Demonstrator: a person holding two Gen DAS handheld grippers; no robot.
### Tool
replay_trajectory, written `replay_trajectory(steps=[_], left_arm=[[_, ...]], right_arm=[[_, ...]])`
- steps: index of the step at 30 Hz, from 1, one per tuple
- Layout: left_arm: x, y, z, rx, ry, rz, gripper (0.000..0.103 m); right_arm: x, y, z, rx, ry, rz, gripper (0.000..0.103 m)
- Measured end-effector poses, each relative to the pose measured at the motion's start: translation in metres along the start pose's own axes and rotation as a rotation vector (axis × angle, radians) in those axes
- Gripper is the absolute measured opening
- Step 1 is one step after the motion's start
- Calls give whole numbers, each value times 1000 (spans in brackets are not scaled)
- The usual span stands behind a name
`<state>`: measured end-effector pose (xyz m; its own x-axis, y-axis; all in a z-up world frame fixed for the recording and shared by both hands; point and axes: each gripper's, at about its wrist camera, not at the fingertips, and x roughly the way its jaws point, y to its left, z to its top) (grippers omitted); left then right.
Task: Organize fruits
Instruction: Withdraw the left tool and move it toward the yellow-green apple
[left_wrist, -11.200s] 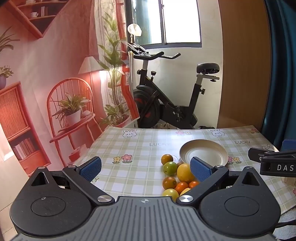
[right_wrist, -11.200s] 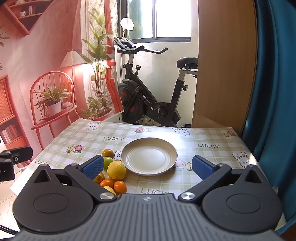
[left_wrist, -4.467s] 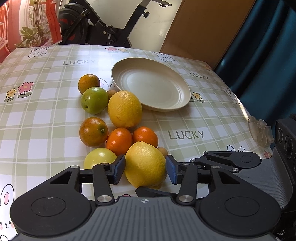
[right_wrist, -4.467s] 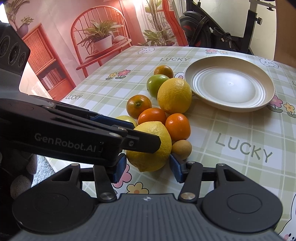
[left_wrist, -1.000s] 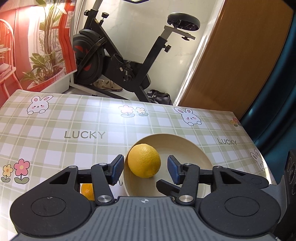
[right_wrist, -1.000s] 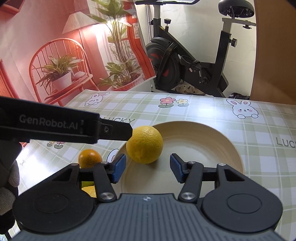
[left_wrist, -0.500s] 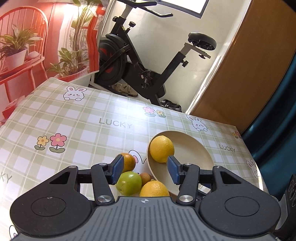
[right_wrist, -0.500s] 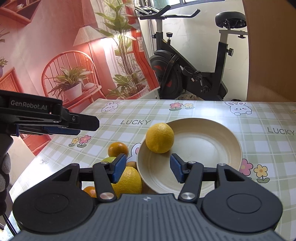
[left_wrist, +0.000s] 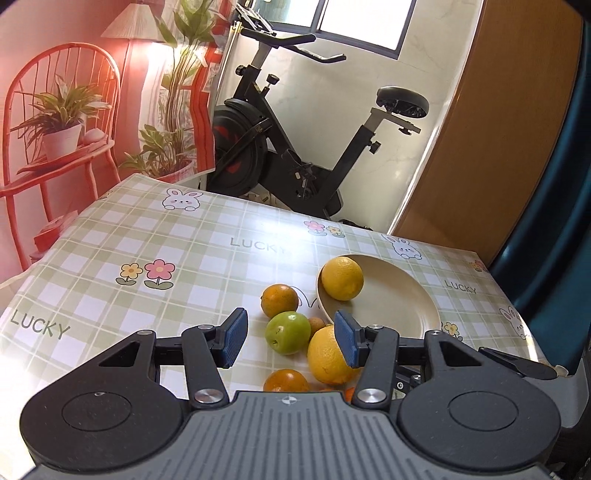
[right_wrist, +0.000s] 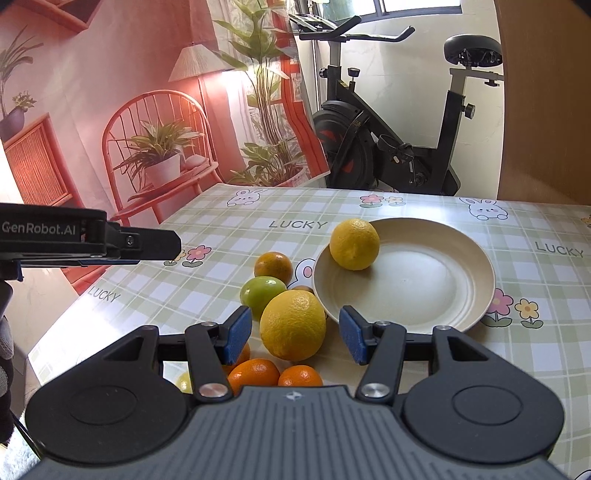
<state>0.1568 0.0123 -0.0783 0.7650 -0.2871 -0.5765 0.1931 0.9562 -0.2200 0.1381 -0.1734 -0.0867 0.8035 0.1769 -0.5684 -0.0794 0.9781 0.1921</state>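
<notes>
One lemon (right_wrist: 354, 243) lies on the plate (right_wrist: 476, 295); your right gripper (right_wrist: 295, 334) and left gripper (left_wrist: 290, 341) hang released, empty. Next, lower onto the second lemon (right_wrist: 292, 325) and clench.

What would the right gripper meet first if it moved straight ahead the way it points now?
Most likely the large lemon on the table: it sits between the open jaws of the right gripper, just ahead, not gripped. Behind it lies the plate with the other lemon. Depth is hard to judge in this view.
</notes>
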Motion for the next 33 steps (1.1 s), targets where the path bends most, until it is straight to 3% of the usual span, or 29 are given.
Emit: replay_trajectory(steps=[17, 26, 33], left_arm=[[4, 16, -17, -45, 47, 22, 54], [9, 25, -20, -101, 63, 2, 54], [16, 23, -26, -86, 107, -11, 54]], right_arm=[[0, 5, -11, -38, 15, -1, 56], [4, -1, -17, -21, 33, 9, 56], [7, 1, -21, -46, 48, 42, 56]])
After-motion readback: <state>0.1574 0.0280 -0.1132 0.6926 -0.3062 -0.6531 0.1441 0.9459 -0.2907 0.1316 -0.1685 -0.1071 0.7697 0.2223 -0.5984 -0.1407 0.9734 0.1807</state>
